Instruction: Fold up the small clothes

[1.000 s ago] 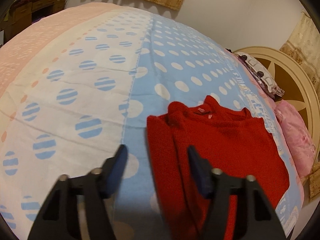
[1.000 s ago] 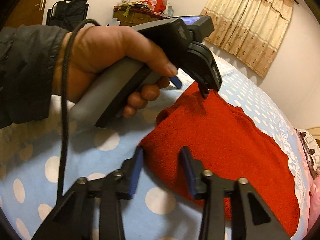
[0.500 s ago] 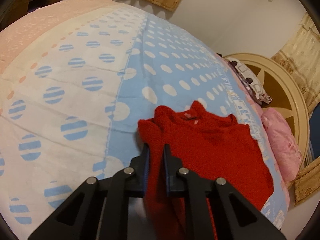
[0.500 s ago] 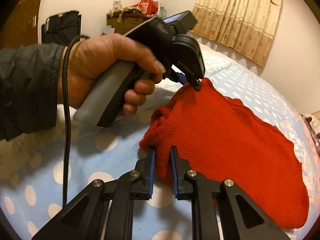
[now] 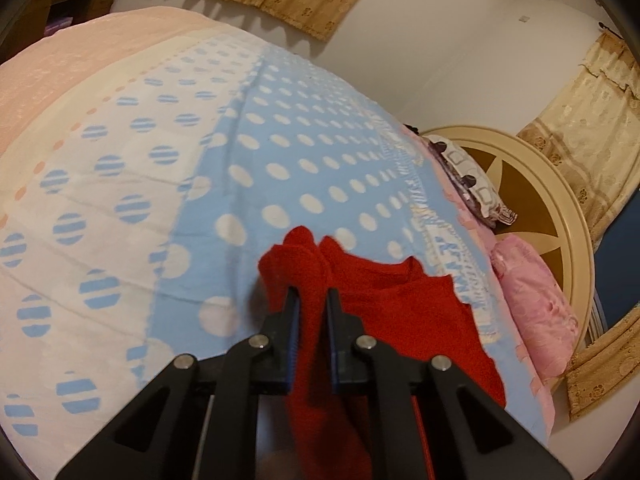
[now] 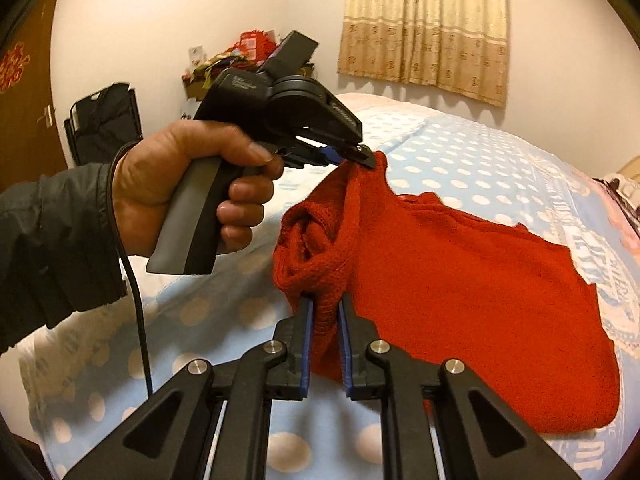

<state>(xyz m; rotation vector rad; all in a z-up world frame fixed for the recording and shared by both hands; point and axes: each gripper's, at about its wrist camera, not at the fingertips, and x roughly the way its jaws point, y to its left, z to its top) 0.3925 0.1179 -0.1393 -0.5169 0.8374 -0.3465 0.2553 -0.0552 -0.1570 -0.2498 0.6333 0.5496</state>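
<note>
A small red knitted sweater (image 6: 460, 280) lies on the blue dotted bedspread (image 6: 460, 152), its left side lifted off the bed. My left gripper (image 5: 312, 300) is shut on the sweater's (image 5: 400, 312) upper left edge near the collar; it also shows in the right wrist view (image 6: 360, 158), held in a hand. My right gripper (image 6: 324, 312) is shut on the bunched lower left edge of the sweater. The fabric between the two grippers hangs in folds.
The bed's left part is white with striped blue dots (image 5: 100, 208) and pink beyond. Pink and patterned pillows (image 5: 536, 292) and a round cream headboard (image 5: 560, 200) lie at the right. A dark folding chair (image 6: 104, 124) and cluttered dresser (image 6: 240, 60) stand by the wall.
Both grippers went from open to shut on the sweater's left edge and have lifted that side up off the bed.
</note>
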